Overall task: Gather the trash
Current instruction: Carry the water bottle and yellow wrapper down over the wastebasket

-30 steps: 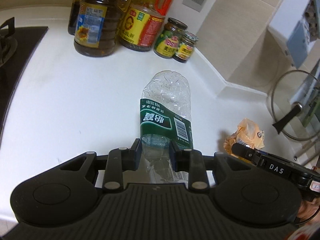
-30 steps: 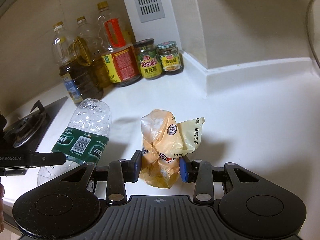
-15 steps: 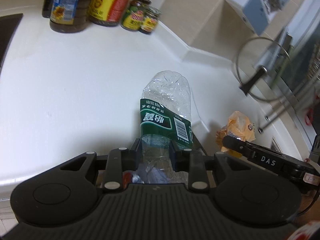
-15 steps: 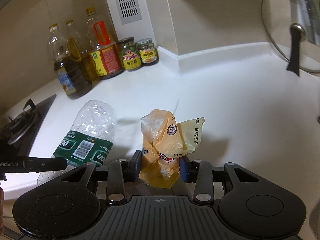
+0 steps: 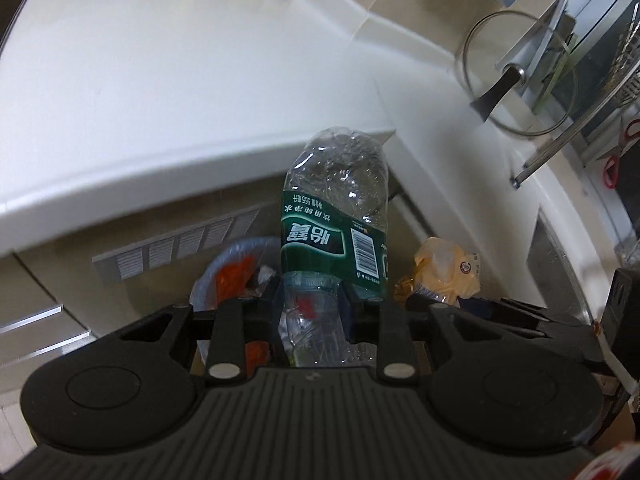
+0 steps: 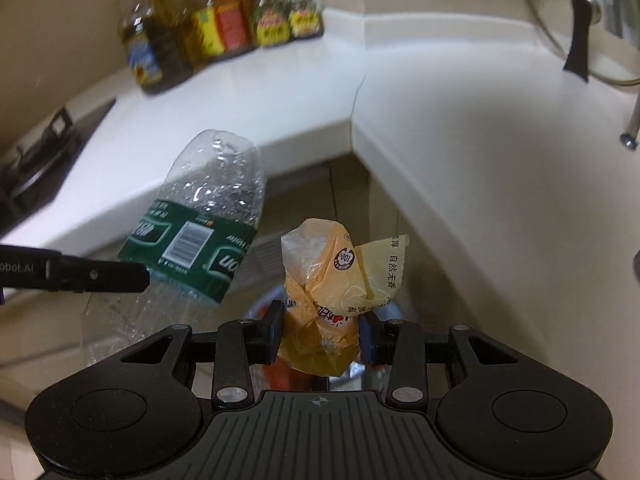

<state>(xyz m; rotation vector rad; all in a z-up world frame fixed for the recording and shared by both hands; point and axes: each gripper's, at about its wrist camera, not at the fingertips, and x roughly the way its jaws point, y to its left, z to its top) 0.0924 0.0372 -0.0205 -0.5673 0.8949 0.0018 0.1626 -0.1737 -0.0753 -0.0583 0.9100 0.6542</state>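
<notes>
Crinkled clear plastic fills the left tongs (image 5: 311,304): they pinch the empty water bottle (image 5: 336,216) low on its body, base pointing away. The right tongs (image 6: 322,332) clamp a crumpled yellow wrapper (image 6: 340,280). Both items hang off the white tabletop (image 5: 160,92), above what looks like a lined trash bin (image 5: 236,268) in front of the cabinet. The thin bottle could buckle and slip sideways, or the light wrapper could drift past the rim if released early.
</notes>
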